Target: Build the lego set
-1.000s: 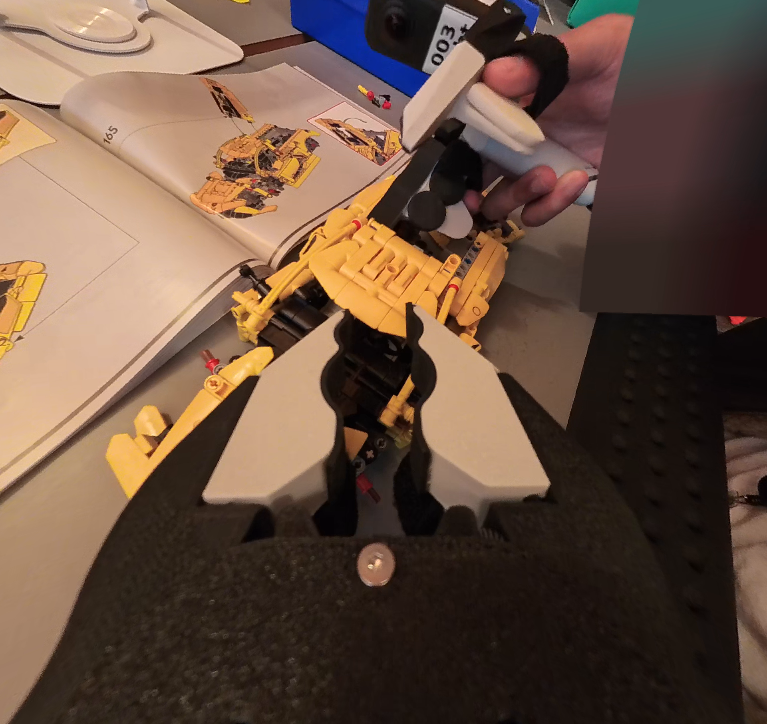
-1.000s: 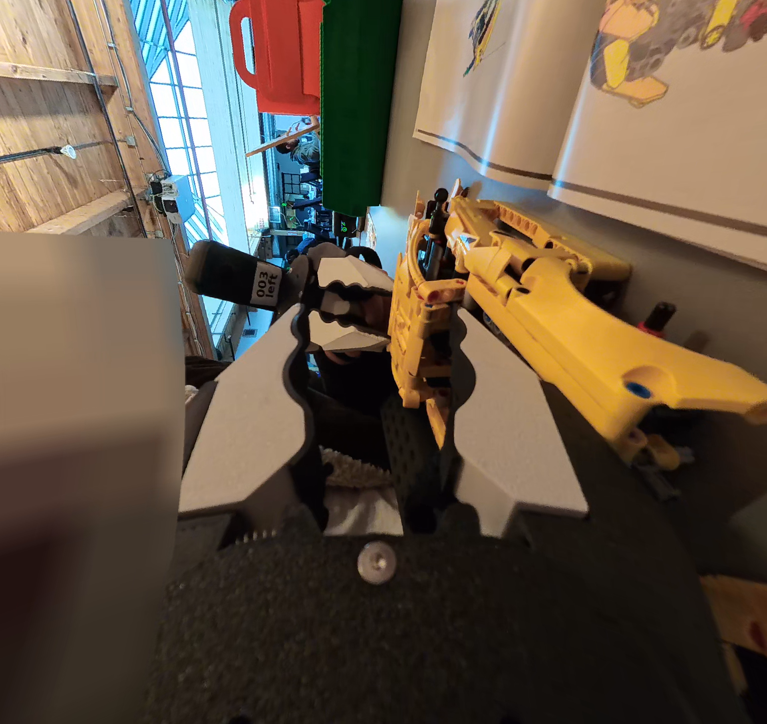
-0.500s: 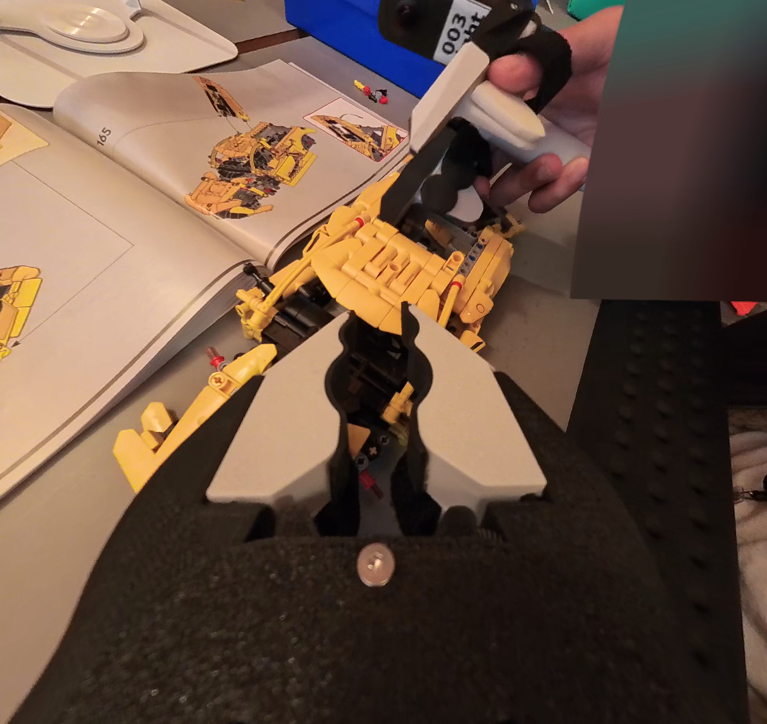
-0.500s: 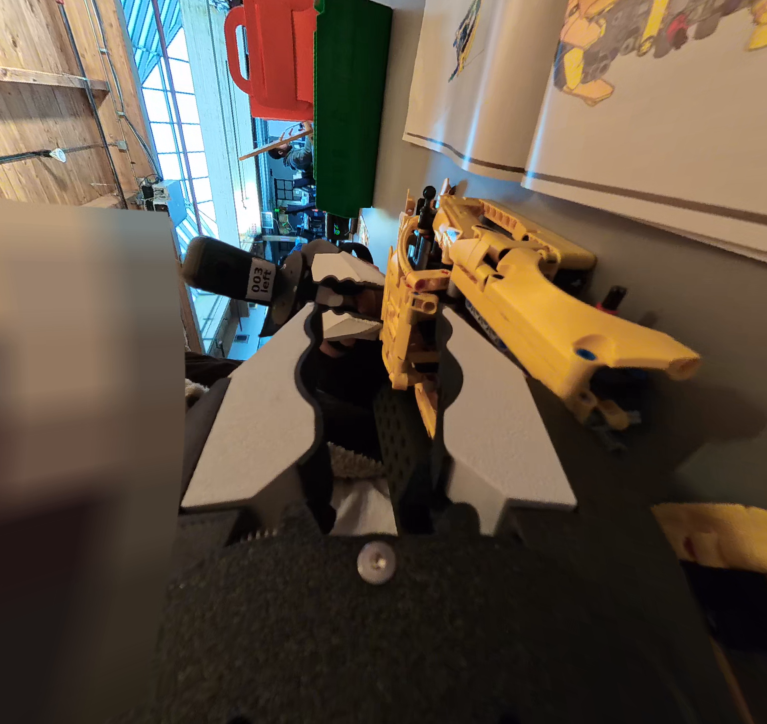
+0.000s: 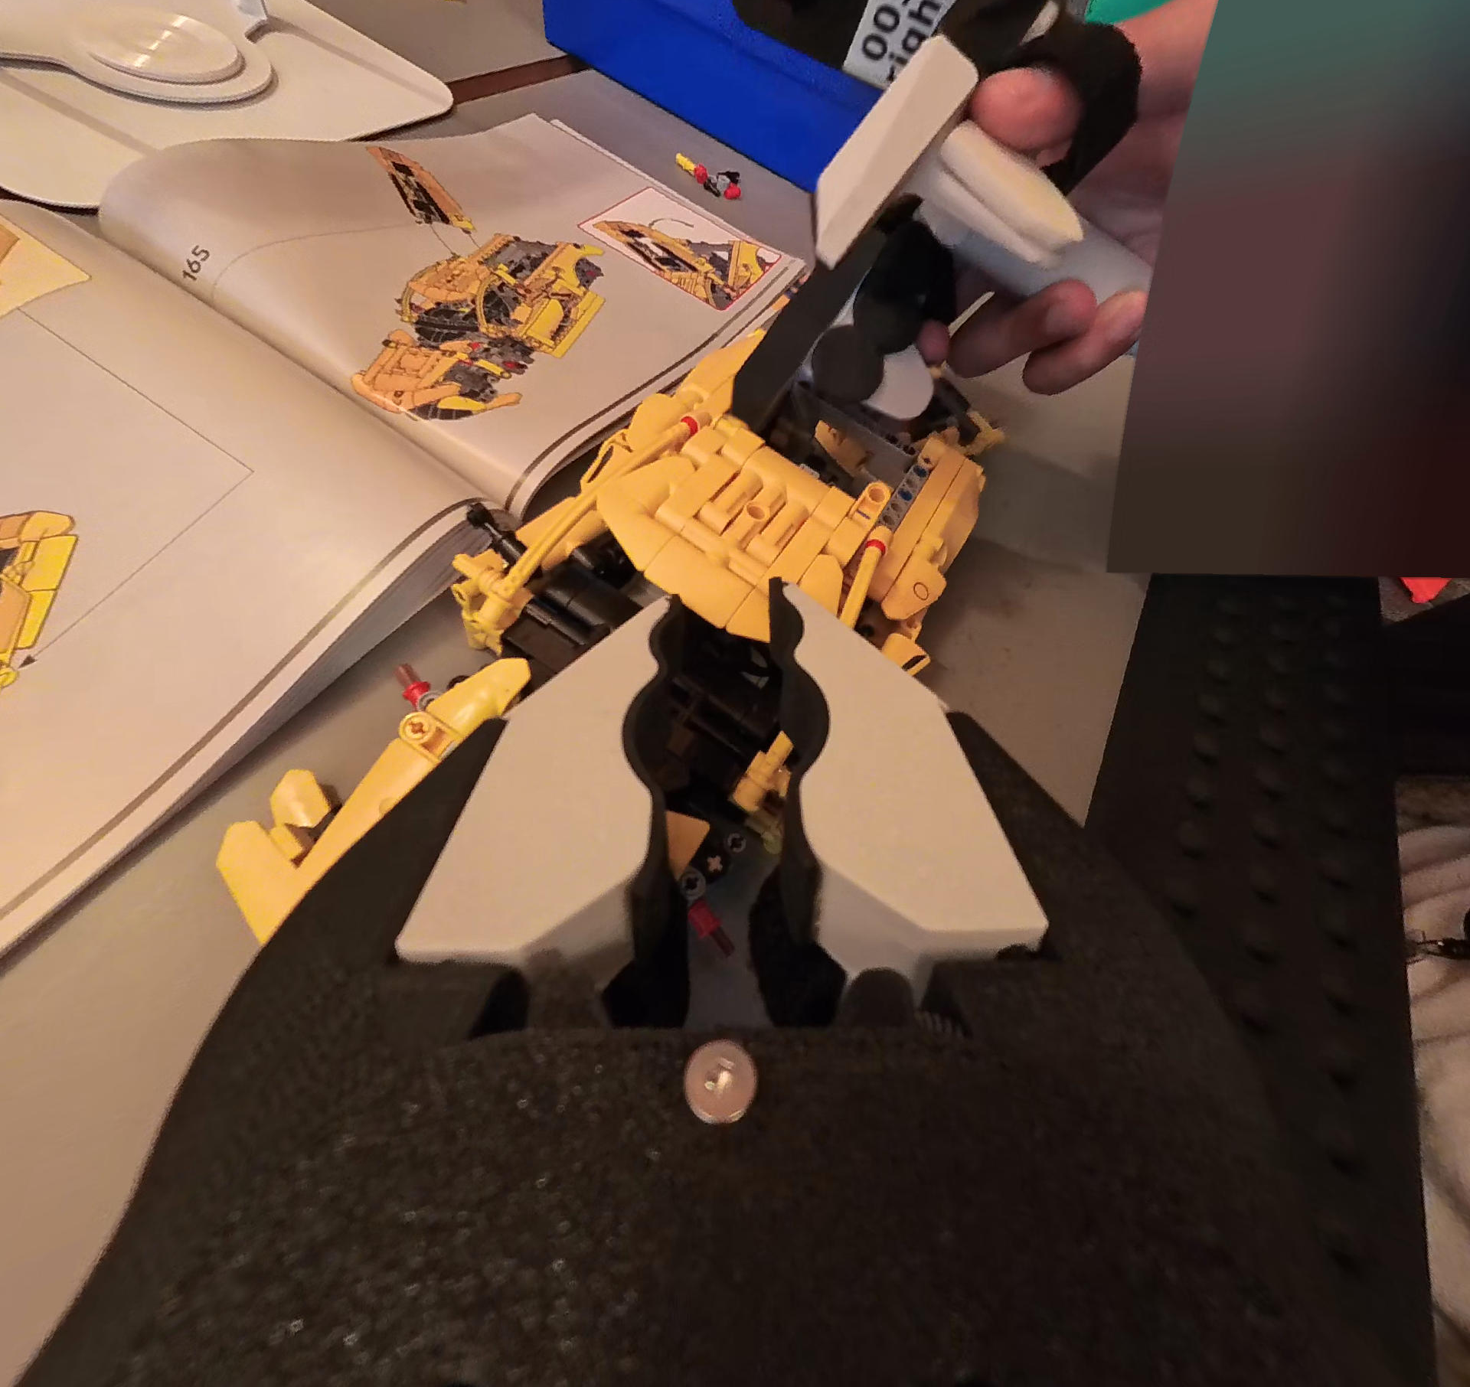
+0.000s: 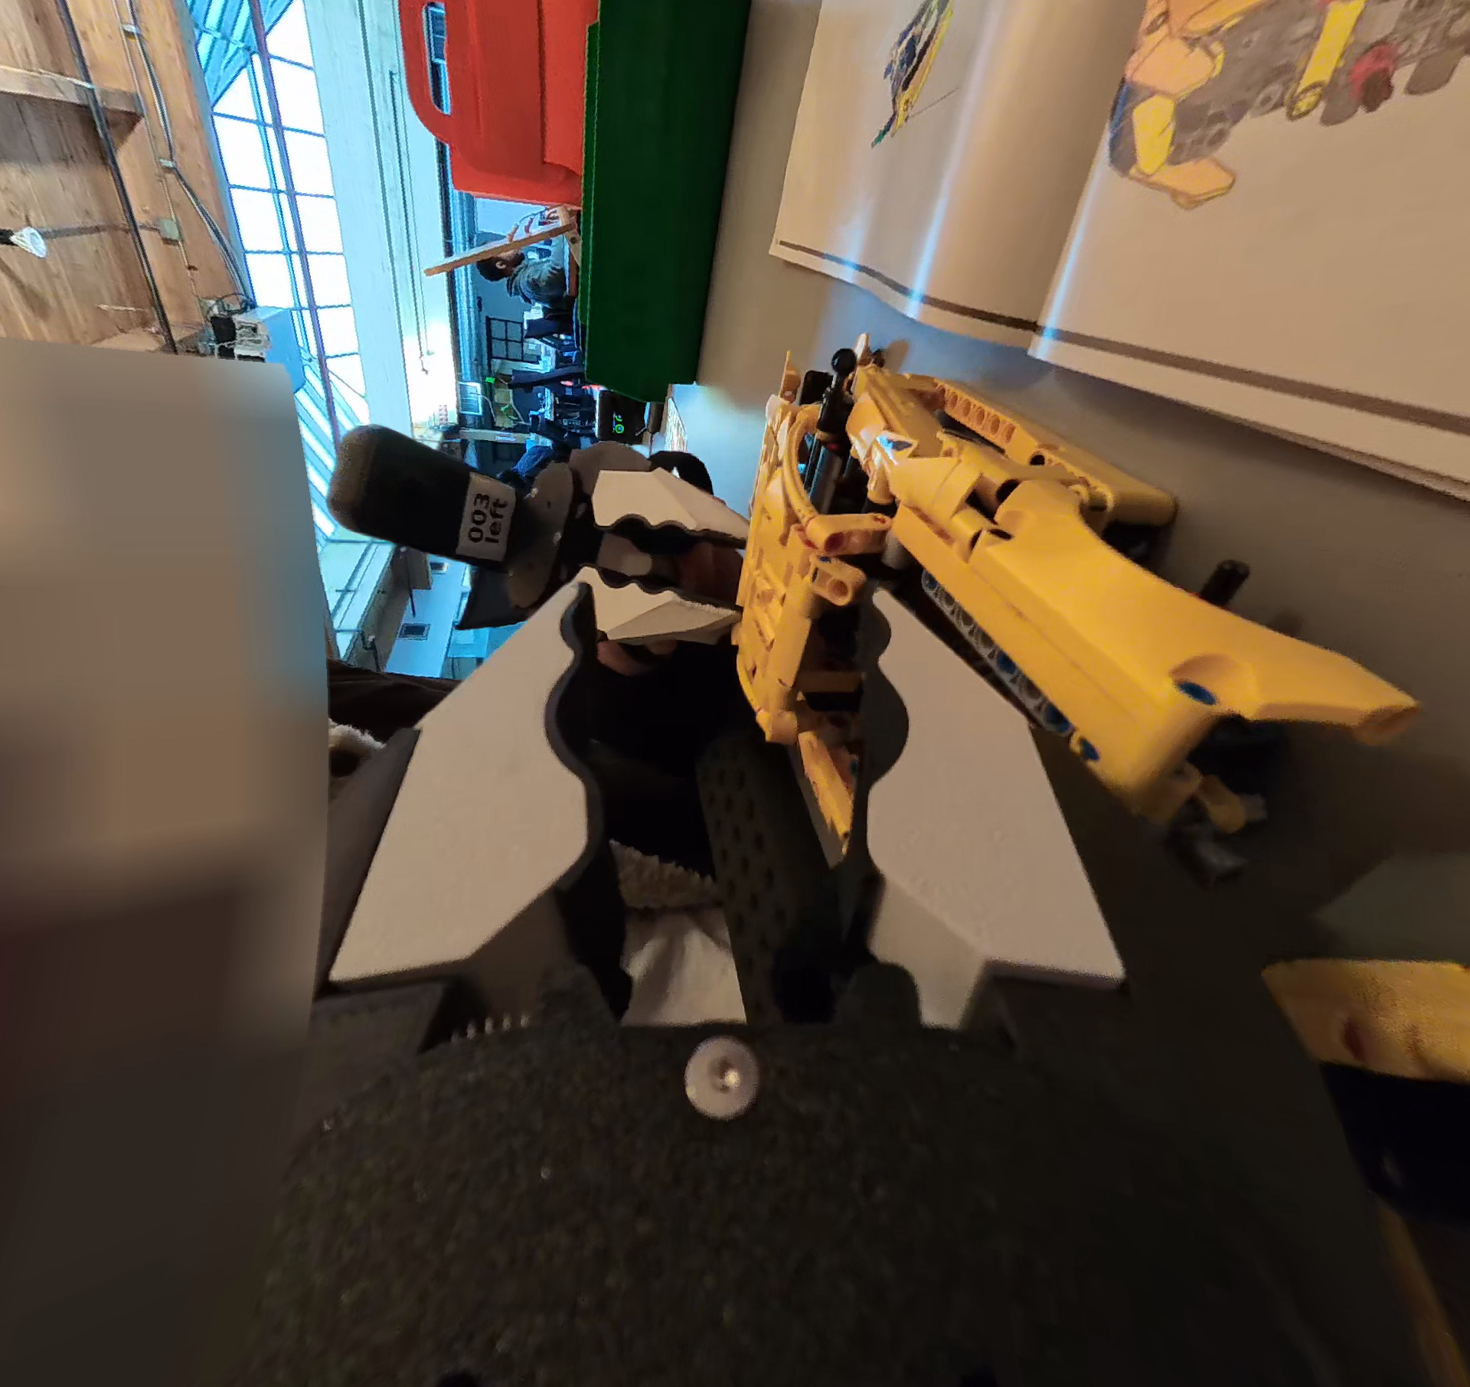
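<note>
Little changed over last second: left gripper (image 5: 720, 617) still clamped on yellow lego model's (image 5: 764, 522) near end; right gripper (image 6: 728, 633) at 12 o'clock, jaws apart, still straddling far side. Model stays beside manual (image 5: 318, 363); fitting step unfinished.

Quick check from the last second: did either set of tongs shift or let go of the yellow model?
Nothing let go. The right tongs slid slightly along the far end of the yellow model, staying around its edge. The left tongs kept their jaws around the near end; the model and the open instruction book stayed put.
</note>
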`<state>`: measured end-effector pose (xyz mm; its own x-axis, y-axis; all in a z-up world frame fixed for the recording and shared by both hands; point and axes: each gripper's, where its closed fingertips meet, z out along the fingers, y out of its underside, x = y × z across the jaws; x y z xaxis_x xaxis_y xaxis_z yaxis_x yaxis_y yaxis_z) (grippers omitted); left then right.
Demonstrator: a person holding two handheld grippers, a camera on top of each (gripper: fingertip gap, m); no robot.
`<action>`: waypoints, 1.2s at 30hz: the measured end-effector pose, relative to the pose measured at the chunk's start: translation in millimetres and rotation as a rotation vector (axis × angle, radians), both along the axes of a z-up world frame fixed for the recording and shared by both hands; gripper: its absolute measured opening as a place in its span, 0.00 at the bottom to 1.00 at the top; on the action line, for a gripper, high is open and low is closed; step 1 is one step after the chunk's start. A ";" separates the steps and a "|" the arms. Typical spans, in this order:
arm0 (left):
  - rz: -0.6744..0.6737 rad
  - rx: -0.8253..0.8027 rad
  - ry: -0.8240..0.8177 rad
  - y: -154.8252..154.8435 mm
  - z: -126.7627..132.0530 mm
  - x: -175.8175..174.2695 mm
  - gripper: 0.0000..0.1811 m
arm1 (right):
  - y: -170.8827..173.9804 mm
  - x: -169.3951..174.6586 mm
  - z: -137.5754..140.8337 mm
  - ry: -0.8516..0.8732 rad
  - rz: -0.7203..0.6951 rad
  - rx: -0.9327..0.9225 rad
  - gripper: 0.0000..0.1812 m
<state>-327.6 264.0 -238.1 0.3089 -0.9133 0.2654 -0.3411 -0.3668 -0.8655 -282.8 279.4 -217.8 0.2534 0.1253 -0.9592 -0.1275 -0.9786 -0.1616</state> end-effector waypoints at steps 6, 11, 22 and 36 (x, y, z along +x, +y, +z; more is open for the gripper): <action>0.002 0.001 0.001 0.2 0.0 0.1 0.11 | 0.3 0.0 -8.1 -0.043 0.013 0.004 0.38; 0.002 0.002 0.002 0.2 -0.1 0.0 0.11 | 0.2 -1.2 0.1 -0.008 0.008 0.006 0.35; 0.003 -0.004 -0.004 0.4 0.5 0.1 0.11 | -6.3 23.1 1.0 -0.135 0.006 0.166 0.27; 0.004 -0.003 -0.004 0.0 0.5 0.0 0.11 | 4.9 3.9 -18.6 -0.076 -0.003 0.060 0.15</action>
